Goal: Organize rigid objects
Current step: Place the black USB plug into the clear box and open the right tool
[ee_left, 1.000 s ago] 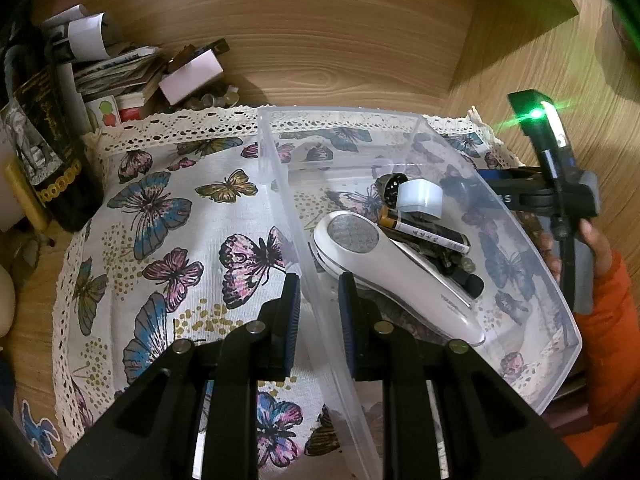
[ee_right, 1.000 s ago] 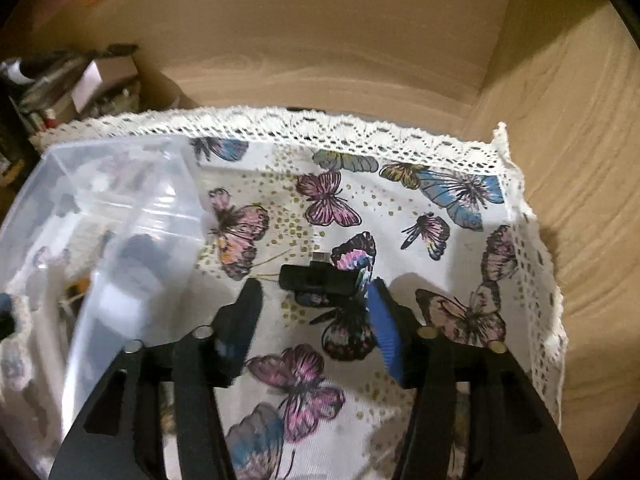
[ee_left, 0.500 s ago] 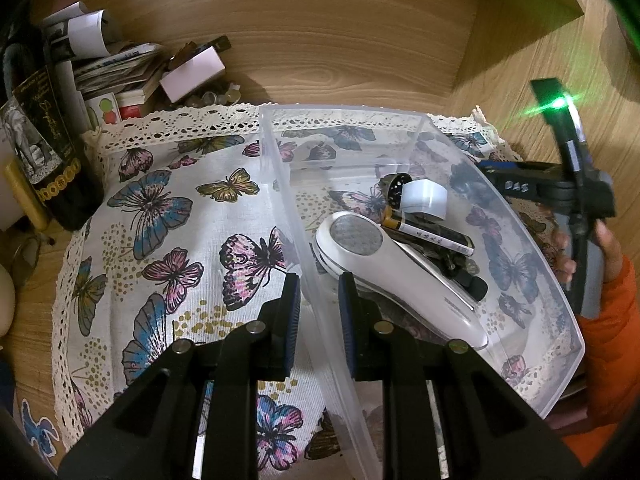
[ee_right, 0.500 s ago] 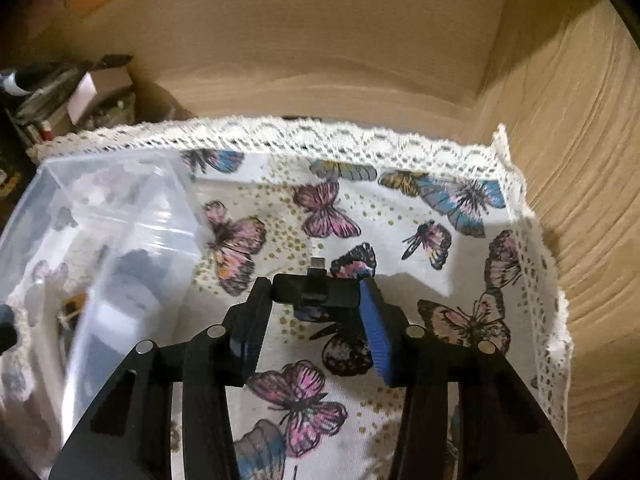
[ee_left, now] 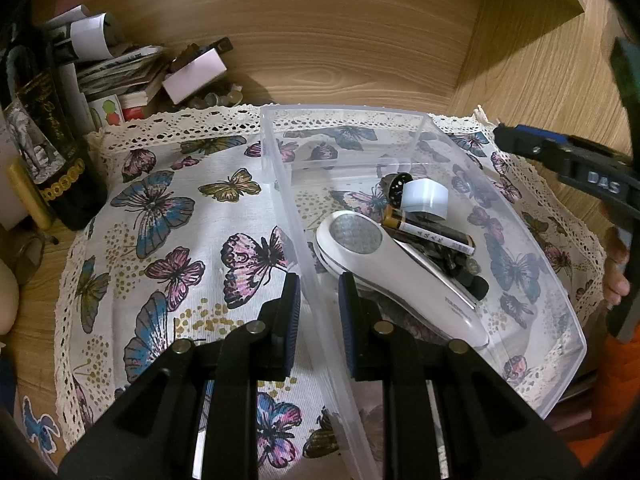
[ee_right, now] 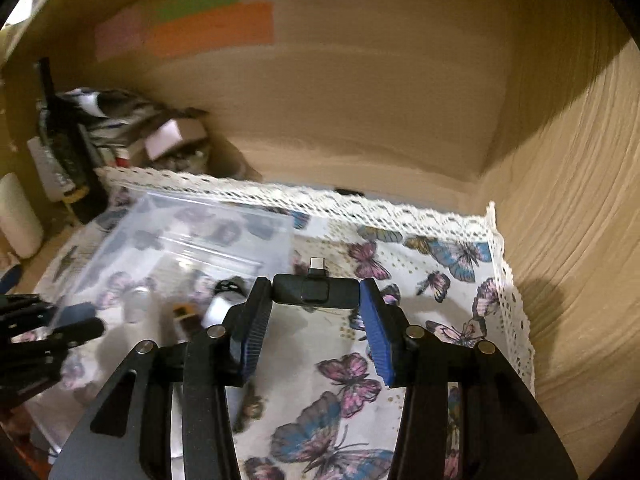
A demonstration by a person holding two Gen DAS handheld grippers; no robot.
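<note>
A clear plastic bin [ee_left: 560,320] sits on a butterfly tablecloth [ee_left: 160,220]. It holds a white handheld device [ee_left: 400,272], a battery [ee_left: 428,232], a white cap [ee_left: 424,198] and small dark parts. My left gripper [ee_left: 318,308] is shut on the bin's left wall. My right gripper [ee_right: 316,304] is shut on a black USB-C adapter [ee_right: 316,290] and holds it above the cloth, just right of the bin [ee_right: 192,232]. The right gripper also shows at the right edge of the left wrist view [ee_left: 580,168].
A dark bottle [ee_left: 44,152], papers and small boxes [ee_left: 160,76] crowd the back left corner. Wooden walls [ee_right: 560,200] close the back and right side. The cloth's lace edge [ee_right: 508,280] runs along the right wall.
My right gripper closed on the black adapter and lifted it off the cloth, swinging up and toward the bin. The left gripper stayed clamped on the bin wall.
</note>
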